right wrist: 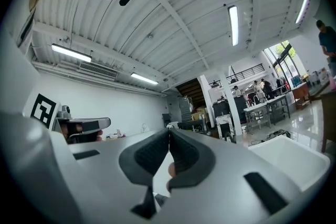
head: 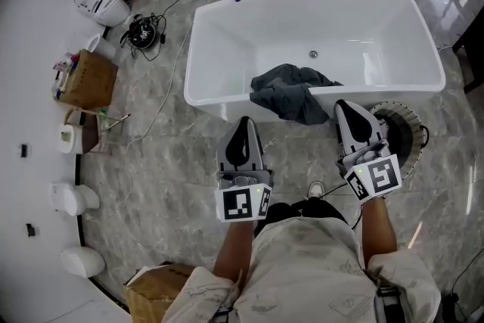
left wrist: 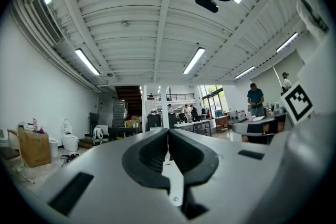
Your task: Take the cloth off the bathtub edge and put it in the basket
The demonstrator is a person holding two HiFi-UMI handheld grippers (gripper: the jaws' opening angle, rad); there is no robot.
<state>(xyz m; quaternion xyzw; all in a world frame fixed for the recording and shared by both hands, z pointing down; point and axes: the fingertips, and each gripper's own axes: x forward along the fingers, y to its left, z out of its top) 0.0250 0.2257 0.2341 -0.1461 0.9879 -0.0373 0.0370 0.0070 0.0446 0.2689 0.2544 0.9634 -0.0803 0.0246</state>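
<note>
Hanging over the near rim of the white bathtub (head: pixel 393 90), the dark grey cloth (head: pixel 291 91) is still where the task finds it. Part of it is bunched inside the tub and a loose flap falls down the outer wall toward the floor. From the left tool (head: pixel 243 123) it lies at about one o'clock, and from the right tool (head: pixel 346 108) at about ten o'clock, near both but touched by neither. Each tool has its jaws pressed together with nothing between them, which its own view shows plainly against the room beyond. The basket (head: pixel 408 128), a round slatted one, stands on the floor at about three o'clock from the right tool, close against the tub's outer wall and partly hidden behind that tool.

I judge the cloth to be soft, light and limp. It should fold around the jaws rather than resist, and it will sag and trail once lifted. A pinch on a single thin layer could slip, so the thick rumpled ridge lying right on the rim looks like the best hold. The hanging flap at about six o'clock of the heap is a second choice. Whichever tool goes in must first open its jaws. The smooth rim should let the fabric slide off freely, though a trailing corner might catch on the basket's edge.
</note>
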